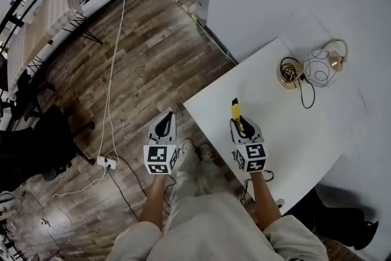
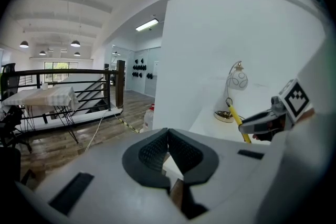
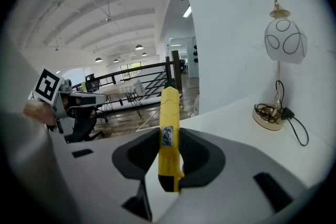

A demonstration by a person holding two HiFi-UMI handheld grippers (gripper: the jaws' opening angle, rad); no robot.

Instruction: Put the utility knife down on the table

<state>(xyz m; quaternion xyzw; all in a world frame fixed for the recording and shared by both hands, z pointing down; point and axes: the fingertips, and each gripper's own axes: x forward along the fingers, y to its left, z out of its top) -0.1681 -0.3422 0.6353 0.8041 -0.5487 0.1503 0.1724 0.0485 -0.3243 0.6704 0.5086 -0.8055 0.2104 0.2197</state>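
Observation:
My right gripper is shut on a yellow utility knife over the near left part of the white table. In the right gripper view the knife stands between the black pads and sticks out forward past them. The left gripper view shows the same knife at the right, above the table. My left gripper hangs over the wooden floor left of the table, its jaws closed together with nothing in them; the left gripper shows its pads meeting at the tips.
A small lamp with a white globe shade and a coiled black cord stands at the table's far side against the white wall. A white cable and power strip lie on the floor to the left. A black chair stands farther left.

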